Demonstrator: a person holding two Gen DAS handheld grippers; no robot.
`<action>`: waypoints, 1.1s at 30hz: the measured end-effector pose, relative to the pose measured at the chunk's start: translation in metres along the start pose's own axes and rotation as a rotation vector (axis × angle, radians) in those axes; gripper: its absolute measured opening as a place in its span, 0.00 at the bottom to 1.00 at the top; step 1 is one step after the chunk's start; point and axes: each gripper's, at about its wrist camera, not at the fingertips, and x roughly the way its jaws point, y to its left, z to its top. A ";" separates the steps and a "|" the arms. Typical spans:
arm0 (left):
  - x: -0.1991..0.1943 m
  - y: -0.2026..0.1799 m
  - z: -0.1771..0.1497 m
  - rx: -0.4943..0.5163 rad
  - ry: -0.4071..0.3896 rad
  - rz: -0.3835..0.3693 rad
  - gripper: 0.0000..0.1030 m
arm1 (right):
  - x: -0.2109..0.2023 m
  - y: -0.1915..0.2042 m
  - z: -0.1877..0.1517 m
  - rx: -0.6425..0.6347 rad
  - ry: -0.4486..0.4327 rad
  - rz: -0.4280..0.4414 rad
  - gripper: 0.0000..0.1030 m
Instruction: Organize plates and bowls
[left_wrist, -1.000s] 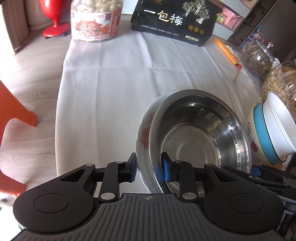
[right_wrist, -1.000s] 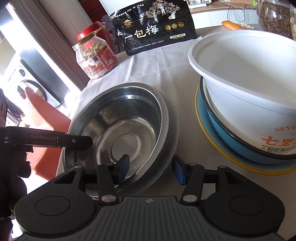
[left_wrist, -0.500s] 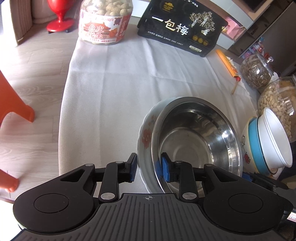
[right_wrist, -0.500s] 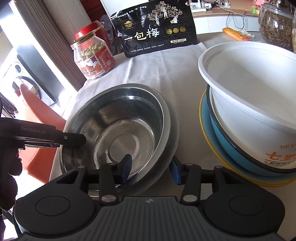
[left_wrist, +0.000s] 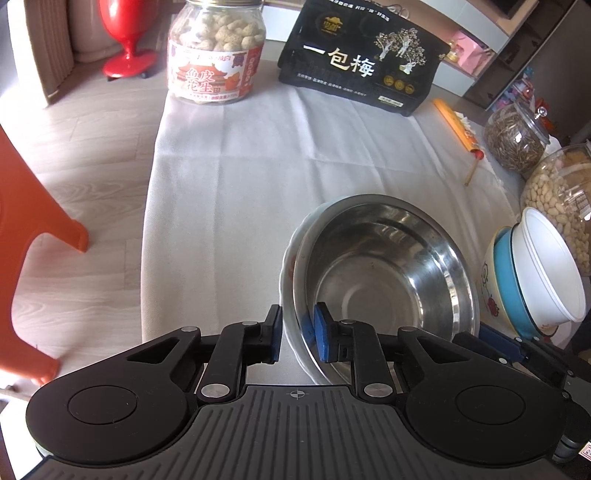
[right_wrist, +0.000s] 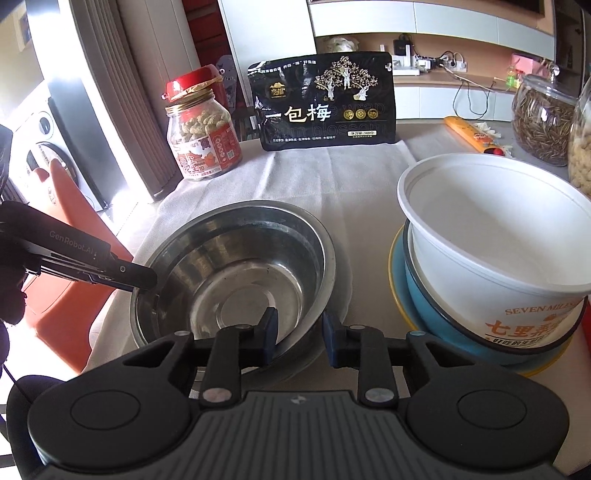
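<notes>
A steel bowl (left_wrist: 388, 280) (right_wrist: 236, 280) sits nested in a white floral dish (left_wrist: 289, 258) (right_wrist: 334, 266) on the white cloth. My left gripper (left_wrist: 298, 332) straddles their near-left rim; its jaws are closing, one pad inside the steel bowl and one outside the dish, both touching. My right gripper (right_wrist: 300, 332) is shut on the opposite rim, one pad inside the bowl and one under the dish. To the right a white paper bowl (left_wrist: 546, 273) (right_wrist: 491, 229) stands in a blue bowl (left_wrist: 506, 291) (right_wrist: 436, 314) on a yellow-rimmed plate (left_wrist: 487, 280) (right_wrist: 397, 288).
A peanut jar (left_wrist: 216, 51) and a black snack bag (left_wrist: 362, 62) stand at the table's far end. Two glass jars (left_wrist: 517, 136) (left_wrist: 557, 199) line the right side. An orange stool (left_wrist: 29, 229) stands on the floor by the cloth's left edge.
Both grippers' jaws have narrowed onto the rim of the nested bowls. Both views have risen and tipped up, showing more of the table's far end.
</notes>
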 end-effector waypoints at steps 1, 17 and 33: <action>-0.001 -0.002 -0.001 0.006 -0.005 0.009 0.21 | 0.000 0.000 -0.001 -0.002 0.006 0.012 0.25; -0.047 -0.085 -0.001 -0.019 -0.221 -0.070 0.21 | -0.077 -0.063 0.040 0.023 -0.220 0.204 0.25; 0.014 -0.192 -0.014 0.003 -0.212 -0.193 0.24 | -0.065 -0.163 0.015 0.112 -0.189 -0.050 0.26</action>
